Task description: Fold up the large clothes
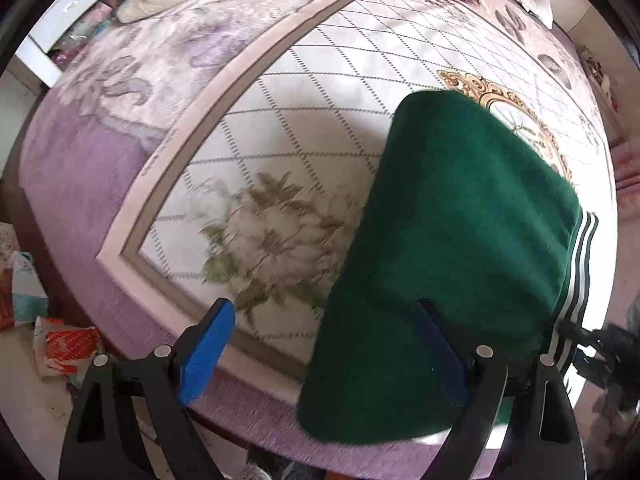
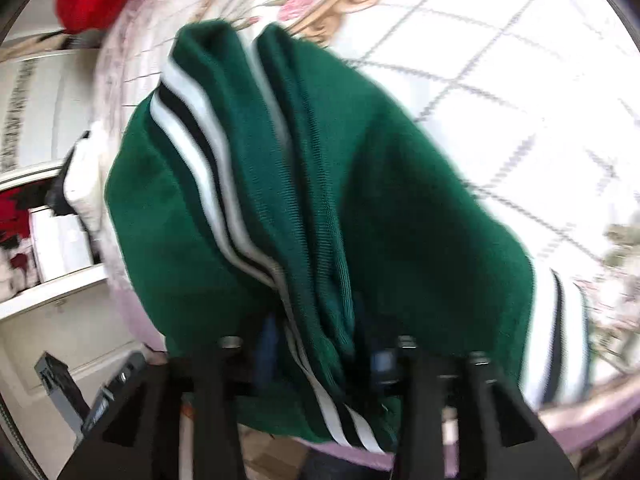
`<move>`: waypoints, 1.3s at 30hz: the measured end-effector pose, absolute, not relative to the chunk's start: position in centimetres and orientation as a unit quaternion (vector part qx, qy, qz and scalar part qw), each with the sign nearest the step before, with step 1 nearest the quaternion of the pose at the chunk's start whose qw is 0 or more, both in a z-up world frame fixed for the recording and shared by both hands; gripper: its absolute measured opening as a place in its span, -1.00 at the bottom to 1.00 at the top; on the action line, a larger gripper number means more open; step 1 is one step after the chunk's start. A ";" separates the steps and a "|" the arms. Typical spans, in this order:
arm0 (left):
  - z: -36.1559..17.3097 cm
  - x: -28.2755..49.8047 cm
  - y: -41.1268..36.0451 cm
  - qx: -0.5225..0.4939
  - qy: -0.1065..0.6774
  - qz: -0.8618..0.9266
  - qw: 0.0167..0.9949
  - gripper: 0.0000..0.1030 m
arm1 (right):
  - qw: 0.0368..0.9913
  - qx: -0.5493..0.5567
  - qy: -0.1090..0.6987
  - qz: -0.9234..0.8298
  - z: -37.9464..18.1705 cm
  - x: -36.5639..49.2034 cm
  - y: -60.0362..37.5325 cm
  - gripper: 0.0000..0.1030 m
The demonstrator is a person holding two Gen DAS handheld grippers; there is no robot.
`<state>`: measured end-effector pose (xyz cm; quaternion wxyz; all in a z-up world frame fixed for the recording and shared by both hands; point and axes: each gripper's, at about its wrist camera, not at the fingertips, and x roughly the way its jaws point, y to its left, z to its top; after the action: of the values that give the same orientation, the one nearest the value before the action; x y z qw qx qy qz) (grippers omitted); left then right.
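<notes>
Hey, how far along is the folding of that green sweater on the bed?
Done: the green sweater already lies folded into a compact stack on the bed cover, striped trim at one edge. In hand: the right gripper has bunched striped fabric between its fingers; motion blur hides whether they pinch it. The left gripper is open and holds nothing. Left: tidying or one more fold, it seems.

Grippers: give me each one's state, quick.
Left gripper: open, holding nothing; one finger over the green sweater.
Right gripper: closed on the sweater's bunched striped edge.
</notes>
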<state>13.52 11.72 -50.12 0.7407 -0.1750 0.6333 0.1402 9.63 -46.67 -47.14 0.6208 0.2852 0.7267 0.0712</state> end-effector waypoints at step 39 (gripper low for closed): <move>-55.8 19.4 11.6 -0.108 0.692 0.053 0.712 1.00 | 0.537 0.356 0.759 -0.089 -51.7 -1.1 -42.8 0.38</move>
<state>19.37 11.55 -55.79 0.7121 -0.1078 0.6917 0.0535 -1.07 -42.77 -51.69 0.5371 0.3564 0.7593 -0.0889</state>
